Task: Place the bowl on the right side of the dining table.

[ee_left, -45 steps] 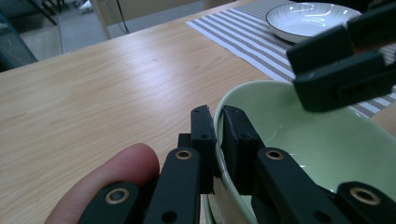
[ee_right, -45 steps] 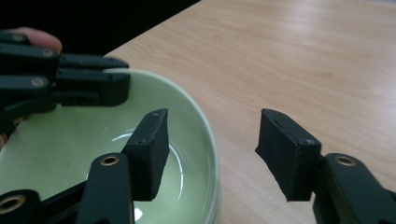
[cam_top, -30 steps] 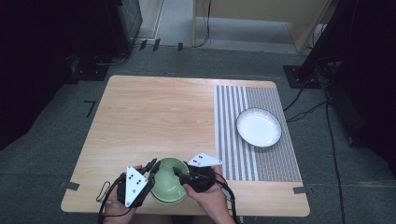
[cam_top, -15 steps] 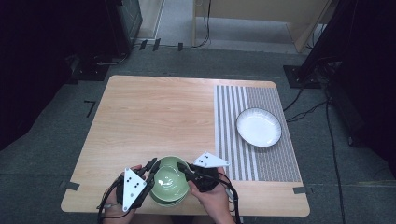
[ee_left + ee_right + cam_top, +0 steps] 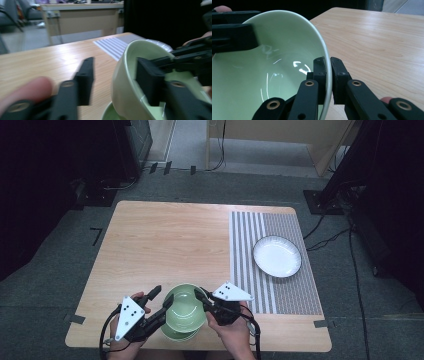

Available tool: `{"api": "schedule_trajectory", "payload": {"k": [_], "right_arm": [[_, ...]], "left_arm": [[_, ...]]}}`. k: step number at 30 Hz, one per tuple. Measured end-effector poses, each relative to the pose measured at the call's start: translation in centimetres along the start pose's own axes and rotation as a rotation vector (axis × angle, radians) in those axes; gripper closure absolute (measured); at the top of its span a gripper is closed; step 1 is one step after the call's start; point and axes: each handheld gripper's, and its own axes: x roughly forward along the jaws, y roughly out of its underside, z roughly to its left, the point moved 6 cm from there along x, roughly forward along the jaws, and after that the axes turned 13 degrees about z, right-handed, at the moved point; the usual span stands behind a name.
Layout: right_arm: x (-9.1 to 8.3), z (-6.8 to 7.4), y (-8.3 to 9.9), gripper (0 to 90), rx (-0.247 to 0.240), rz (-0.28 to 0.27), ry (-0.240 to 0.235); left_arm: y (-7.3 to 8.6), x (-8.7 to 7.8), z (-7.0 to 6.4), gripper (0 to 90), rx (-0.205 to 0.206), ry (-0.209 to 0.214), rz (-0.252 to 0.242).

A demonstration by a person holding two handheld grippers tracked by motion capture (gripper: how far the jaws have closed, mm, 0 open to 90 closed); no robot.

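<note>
Right gripper view shows your right gripper clamped on the rim of the green bowl. Your left gripper stands open, one jaw inside that bowl, one outside. The bowl sits tilted above a second bowl at the table's near edge.

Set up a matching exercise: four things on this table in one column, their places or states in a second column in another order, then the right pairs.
Things:
1. green bowl
2. white plate
3. right hand-held gripper
4. left hand-held gripper

Places or states:
A. jaws apart, one inside the bowl, one outside
B. resting on the striped mat
C. tilted, above a second green bowl
D. jaws pinched on the bowl's rim

Pairs: 1-C, 2-B, 3-D, 4-A
</note>
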Motion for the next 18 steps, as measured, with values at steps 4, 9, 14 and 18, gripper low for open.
{"api": "schedule_trajectory", "payload": {"k": [4,9,14,18], "right_arm": [[-0.7,-0.6,-0.3,84.7,0.010,-0.019,0.015],[-1.7,-1.2,-0.8,84.6,0.001,-0.042,0.047],[-2.3,-1.7,-1.0,84.6,0.011,-0.062,0.074],[-2.8,-2.4,-1.1,84.5,0.026,-0.071,0.096]], "left_arm": [[-0.1,0.0,0.7,14.3,-0.049,0.008,0.016],[-0.5,-0.3,1.1,3.3,-0.071,0.018,-0.008],[-1.1,-1.1,1.3,0.0,-0.113,0.059,-0.055],[-1.3,-1.4,2.0,0.0,-0.114,0.034,-0.053]]}}
